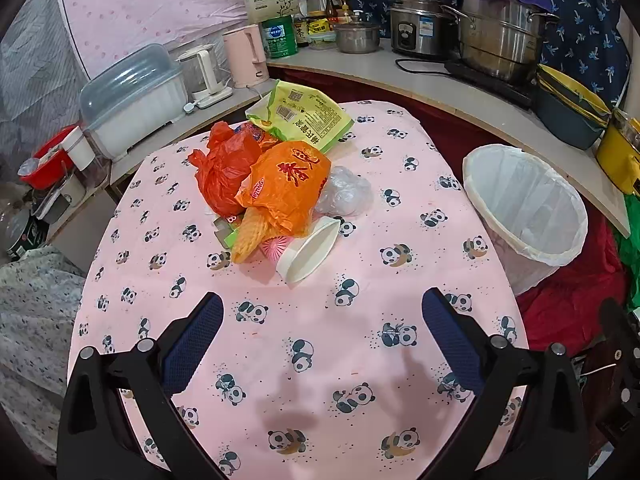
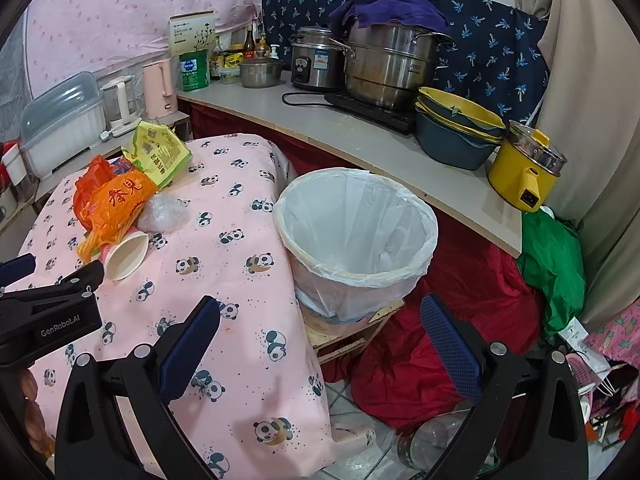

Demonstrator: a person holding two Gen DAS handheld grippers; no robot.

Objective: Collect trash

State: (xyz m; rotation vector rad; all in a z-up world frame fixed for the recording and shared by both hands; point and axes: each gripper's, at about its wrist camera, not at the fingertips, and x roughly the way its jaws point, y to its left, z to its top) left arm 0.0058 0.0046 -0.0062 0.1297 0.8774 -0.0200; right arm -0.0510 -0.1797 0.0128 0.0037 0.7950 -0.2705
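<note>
A heap of trash lies on the pink panda tablecloth (image 1: 304, 344): an orange plastic bag (image 1: 288, 184), a red bag (image 1: 224, 172), a yellow-green snack packet (image 1: 304, 114), a clear crumpled bag (image 1: 346, 192) and a white paper cup (image 1: 310, 250) on its side. A white-lined bin (image 1: 528, 204) stands right of the table. My left gripper (image 1: 322, 312) is open and empty, short of the cup. My right gripper (image 2: 320, 316) is open and empty, just before the bin (image 2: 356, 232). The heap (image 2: 120, 204) shows at the left there.
A counter (image 2: 360, 140) curves behind with steel pots (image 2: 388, 64), stacked bowls (image 2: 456, 132), a yellow cooker (image 2: 524, 168), kettles (image 1: 244, 56) and a lidded box (image 1: 132, 96). Red cloth (image 2: 420, 360) and green cloth (image 2: 556, 264) lie on the floor.
</note>
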